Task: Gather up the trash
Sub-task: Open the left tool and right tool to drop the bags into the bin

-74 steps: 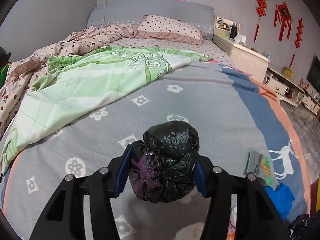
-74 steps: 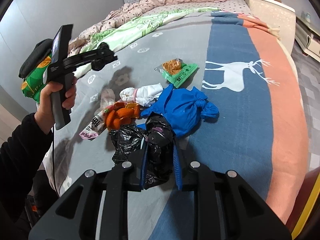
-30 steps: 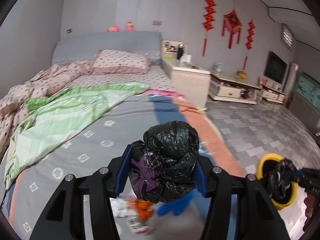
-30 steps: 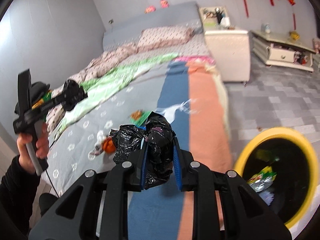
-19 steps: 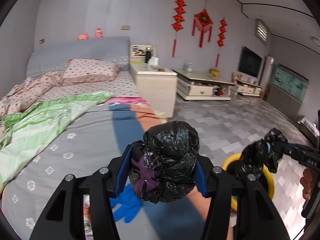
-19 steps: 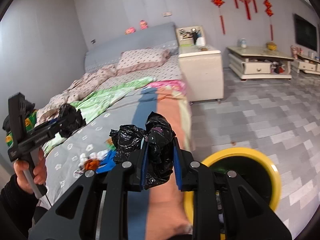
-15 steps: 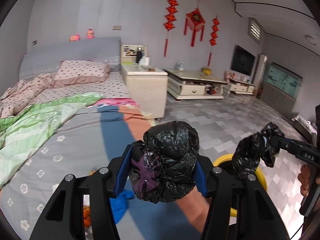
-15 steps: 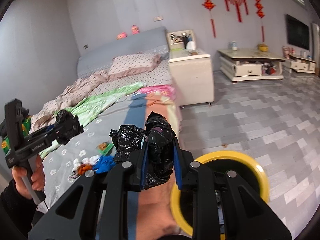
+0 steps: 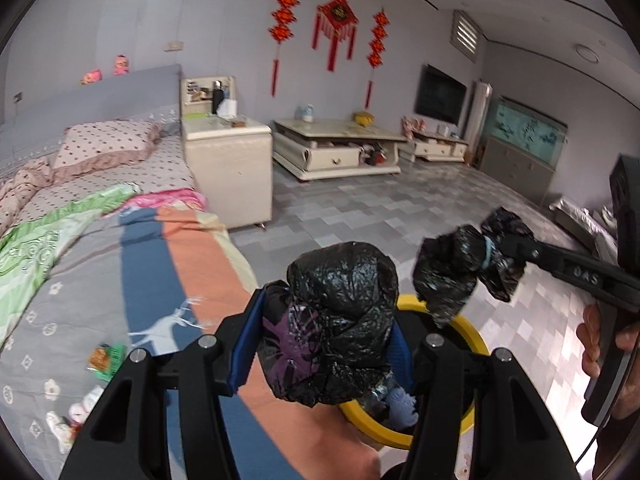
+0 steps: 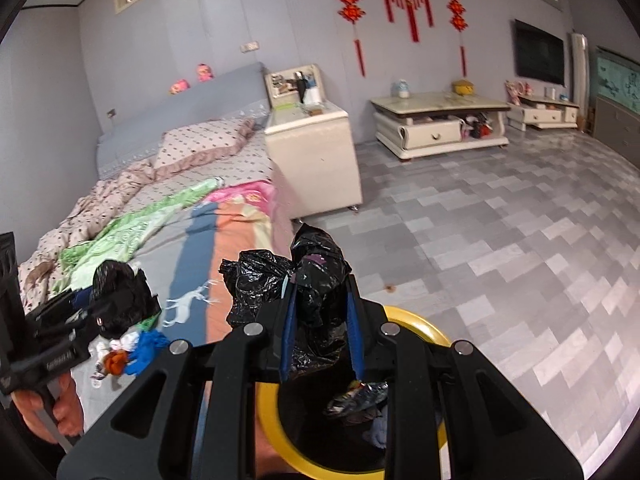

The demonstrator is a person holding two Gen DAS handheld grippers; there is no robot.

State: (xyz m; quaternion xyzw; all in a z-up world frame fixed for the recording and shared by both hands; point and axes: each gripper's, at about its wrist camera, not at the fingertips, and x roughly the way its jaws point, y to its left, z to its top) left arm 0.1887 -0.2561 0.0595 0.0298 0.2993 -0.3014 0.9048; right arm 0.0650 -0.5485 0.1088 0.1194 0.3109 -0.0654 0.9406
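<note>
My left gripper (image 9: pixel 320 344) is shut on a crumpled black plastic bag (image 9: pixel 332 320), held above the bed's edge beside a yellow-rimmed trash bin (image 9: pixel 476 344). My right gripper (image 10: pixel 320 328) is shut on another black plastic bag (image 10: pixel 316 280), held right over the same bin (image 10: pixel 424 328), which has some trash inside. The right gripper with its bag also shows in the left wrist view (image 9: pixel 492 256). The left gripper with its bag shows in the right wrist view (image 10: pixel 120 296). More trash lies on the bed: a blue bag (image 10: pixel 148 344), orange peel (image 10: pixel 116 358) and a green wrapper (image 9: pixel 106 360).
The bed (image 9: pixel 120 264) with a grey, blue and orange cover fills the left. A cream bedside cabinet (image 9: pixel 228 168) stands by it. A low TV table (image 9: pixel 336 148) stands at the far wall. Grey tiled floor (image 10: pixel 520 240) stretches to the right.
Both grippers have swung right from over the bed toward the yellow bin, each still holding its black bag. The right gripper now hangs over the bin's opening.
</note>
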